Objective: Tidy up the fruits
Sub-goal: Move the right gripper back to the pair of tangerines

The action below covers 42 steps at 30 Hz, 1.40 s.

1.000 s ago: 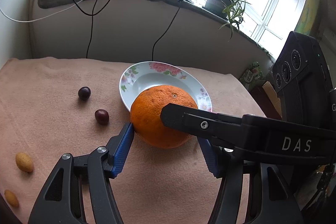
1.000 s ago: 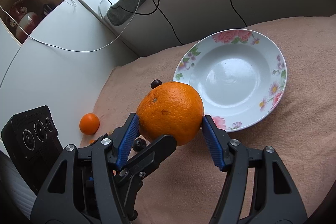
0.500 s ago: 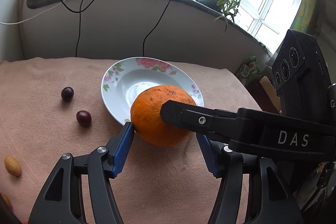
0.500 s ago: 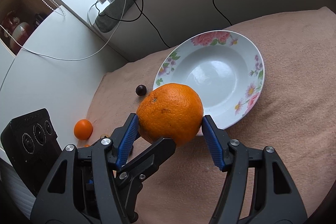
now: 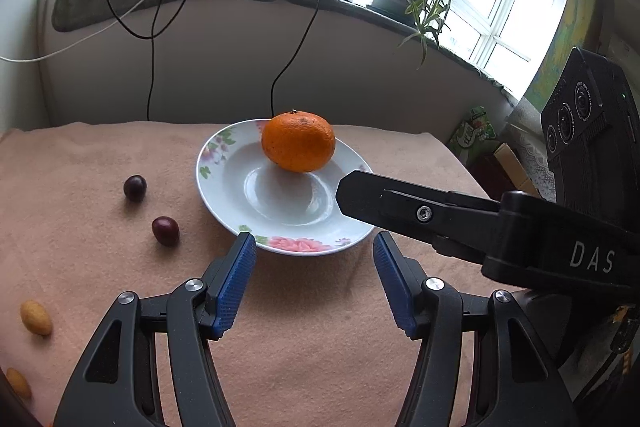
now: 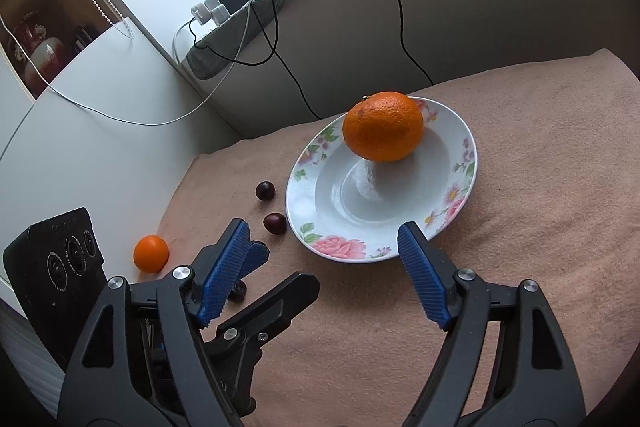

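The orange (image 6: 383, 132) sits in the plate (image 6: 460, 195), at its far side. The right gripper (image 6: 320, 275) has just been opening; its jaws stand apart, empty, near the plate's front rim. The left gripper (image 5: 314, 279) is likewise released, holding nothing.

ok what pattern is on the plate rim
Pink flowers with green leaves on the white plate rim; clearest in the right wrist view.

frames: black, silver screws | fingers (image 5: 234, 285): ribbed blue pads | marking: DAS
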Motion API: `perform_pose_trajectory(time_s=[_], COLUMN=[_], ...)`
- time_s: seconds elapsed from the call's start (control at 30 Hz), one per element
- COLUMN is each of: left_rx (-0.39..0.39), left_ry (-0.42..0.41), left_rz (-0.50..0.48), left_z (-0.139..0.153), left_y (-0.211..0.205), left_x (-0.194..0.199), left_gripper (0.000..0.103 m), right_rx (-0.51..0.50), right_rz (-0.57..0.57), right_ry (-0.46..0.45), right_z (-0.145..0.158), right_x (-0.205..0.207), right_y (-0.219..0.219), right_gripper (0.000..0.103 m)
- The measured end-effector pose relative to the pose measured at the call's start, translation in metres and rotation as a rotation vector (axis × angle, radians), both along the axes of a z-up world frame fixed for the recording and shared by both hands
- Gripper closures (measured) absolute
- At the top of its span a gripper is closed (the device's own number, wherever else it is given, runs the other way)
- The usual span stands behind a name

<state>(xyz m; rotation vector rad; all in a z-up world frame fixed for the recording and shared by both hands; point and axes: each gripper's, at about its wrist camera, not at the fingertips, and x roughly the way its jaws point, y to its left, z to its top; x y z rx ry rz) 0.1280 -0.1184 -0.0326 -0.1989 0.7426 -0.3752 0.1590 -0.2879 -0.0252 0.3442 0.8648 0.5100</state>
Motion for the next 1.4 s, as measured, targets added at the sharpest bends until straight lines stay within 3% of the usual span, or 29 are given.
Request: perform_pose_trajectory(time_s=[0.2, 0.4, 0.77, 1.17, 1.4], left_rx=[0.006, 0.012, 0.024, 0.035, 0.027], left_ry=[-0.003, -0.005, -0.019, -0.020, -0.001], left_rz=[0.012, 0.025, 0.072, 0.191, 0.289], left_z=[0.001, 0.002, 0.005, 0.001, -0.006], left_y=[0.003, 0.008, 0.025, 0.081, 0.122], left_x=[-0.007, -0.016, -0.041, -0.082, -0.112], left_gripper=[0.040, 0.029, 0.029, 0.029, 0.029], right_rx=[-0.035, -0.067, -0.083, -0.110, -0.115], right_rz=[-0.006, -0.010, 0.015, 0.118, 0.218], right_ry=[-0.030, -0.068, -0.092, -0.167, -0.165], right_z=[0.003, 0.010, 0.011, 0.011, 0.007], right_x=[-0.011, -0.023, -0.041, -0.063, -0.076], right_y=[-0.004, -0.005, 0.001, 0.030, 0.062], right_gripper=[0.017, 0.015, 0.015, 0.015, 0.015])
